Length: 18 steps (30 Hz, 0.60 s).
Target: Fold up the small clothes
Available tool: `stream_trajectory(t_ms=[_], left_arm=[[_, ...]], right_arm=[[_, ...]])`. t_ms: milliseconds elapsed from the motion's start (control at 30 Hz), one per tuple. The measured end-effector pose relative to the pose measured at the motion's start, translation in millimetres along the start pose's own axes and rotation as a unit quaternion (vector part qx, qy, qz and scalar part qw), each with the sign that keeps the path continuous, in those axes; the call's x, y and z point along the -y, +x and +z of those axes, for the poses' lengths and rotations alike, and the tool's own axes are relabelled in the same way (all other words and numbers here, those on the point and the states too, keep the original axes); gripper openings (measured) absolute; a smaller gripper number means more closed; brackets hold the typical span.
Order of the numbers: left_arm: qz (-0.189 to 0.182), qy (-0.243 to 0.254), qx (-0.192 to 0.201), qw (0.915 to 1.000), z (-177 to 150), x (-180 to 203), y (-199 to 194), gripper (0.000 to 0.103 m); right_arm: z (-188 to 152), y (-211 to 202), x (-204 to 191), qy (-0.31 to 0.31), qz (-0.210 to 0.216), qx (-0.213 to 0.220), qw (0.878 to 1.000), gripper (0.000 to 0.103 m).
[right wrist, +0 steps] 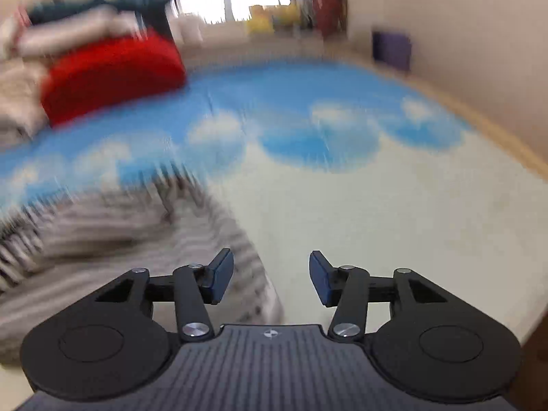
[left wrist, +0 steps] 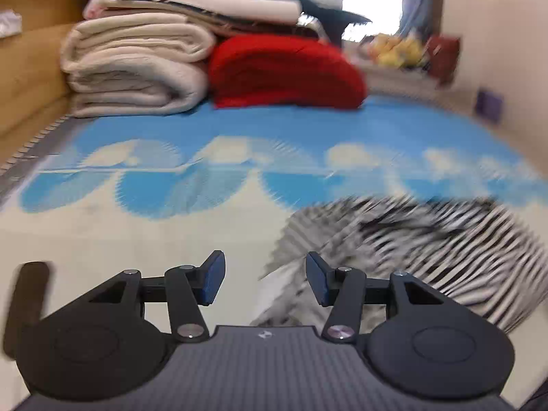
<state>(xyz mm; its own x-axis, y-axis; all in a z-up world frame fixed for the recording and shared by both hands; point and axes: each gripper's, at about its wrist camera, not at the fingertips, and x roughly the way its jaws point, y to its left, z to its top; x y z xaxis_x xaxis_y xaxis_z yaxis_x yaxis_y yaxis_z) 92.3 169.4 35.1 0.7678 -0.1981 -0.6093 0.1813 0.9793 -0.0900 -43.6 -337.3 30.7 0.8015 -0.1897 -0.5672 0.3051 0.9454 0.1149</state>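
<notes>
One striped garment (left wrist: 411, 250) lies on the mat (left wrist: 171, 239), at about four o'clock in the left wrist view. There are two tools, the left tool (left wrist: 265, 282) and the right tool (right wrist: 270, 281), each with two fingers spread apart and holding nothing. At eleven o'clock sits one red bundle (left wrist: 284, 72), and beside it one stack of cream blankets (left wrist: 137, 65). One purple box (right wrist: 392, 49) stands by the wall at one o'clock in the right wrist view.

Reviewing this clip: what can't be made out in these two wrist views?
- Black-and-white striped garment: motion blur in both views hides its type and fold state; the left view's right edge cuts it off.
- Yellow objects by the window: too blurred to identify.
- Purple box at the wall: blurred, no detail.
</notes>
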Motion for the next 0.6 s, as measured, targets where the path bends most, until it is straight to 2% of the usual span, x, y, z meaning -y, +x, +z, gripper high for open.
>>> stream_trajectory(t_ms=[67, 133, 167, 267, 333, 367, 433, 467, 500, 533, 600], left_arm=[[-0.058, -0.026, -0.024, 0.9977, 10.3, 5.9, 16.5, 0.057], [-0.100, -0.035, -0.060, 0.9926, 18.3, 20.6, 44.6, 0.057], [-0.111, -0.029, -0.076, 0.9905, 22.4, 30.9, 59.1, 0.057], [-0.131, 0.012, -0.088, 0.9874, 30.1, 58.1, 79.9, 0.057], [-0.139, 0.059, -0.116, 0.9817, 34.4, 75.1, 97.0, 0.060], [-0.124, 0.080, -0.129, 0.9806, 33.1, 79.9, 105.3, 0.060], [-0.090, 0.105, -0.153, 0.9785, 27.2, 86.2, 124.7, 0.057], [-0.092, 0.106, -0.166, 0.9761, 23.0, 86.4, 132.5, 0.033], [-0.108, 0.103, -0.180, 0.9724, 18.0, 83.8, 137.1, 0.008], [-0.126, 0.098, -0.193, 0.9681, 16.3, 83.0, 141.9, 0.000], [-0.149, 0.090, -0.167, 0.9704, 25.3, 82.2, 136.2, 0.000]], right_arm=[[18.2, 1.1, -4.9, 0.041, 0.073, 0.002, 0.997, 0.052], [33.4, 23.9, -18.9, 0.092, 0.168, -0.038, 0.981, 0.052], [37.8, 38.0, -27.2, 0.109, 0.194, -0.060, 0.973, 0.052], [44.2, 84.7, -53.8, 0.157, 0.222, -0.121, 0.955, 0.052], [39.6, 109.1, -70.6, 0.165, 0.240, -0.155, 0.944, 0.052], [36.3, 116.2, -78.2, 0.166, 0.242, -0.168, 0.941, 0.052], [29.1, 128.7, -87.6, 0.156, 0.225, -0.190, 0.943, 0.052], [28.1, 131.8, -87.2, 0.156, 0.214, -0.195, 0.944, 0.049], [27.7, 136.4, -86.3, 0.162, 0.204, -0.198, 0.945, 0.026], [26.6, 137.8, -85.6, 0.172, 0.209, -0.196, 0.943, 0.003], [30.9, 133.7, -85.9, 0.189, 0.227, -0.174, 0.939, 0.002]])
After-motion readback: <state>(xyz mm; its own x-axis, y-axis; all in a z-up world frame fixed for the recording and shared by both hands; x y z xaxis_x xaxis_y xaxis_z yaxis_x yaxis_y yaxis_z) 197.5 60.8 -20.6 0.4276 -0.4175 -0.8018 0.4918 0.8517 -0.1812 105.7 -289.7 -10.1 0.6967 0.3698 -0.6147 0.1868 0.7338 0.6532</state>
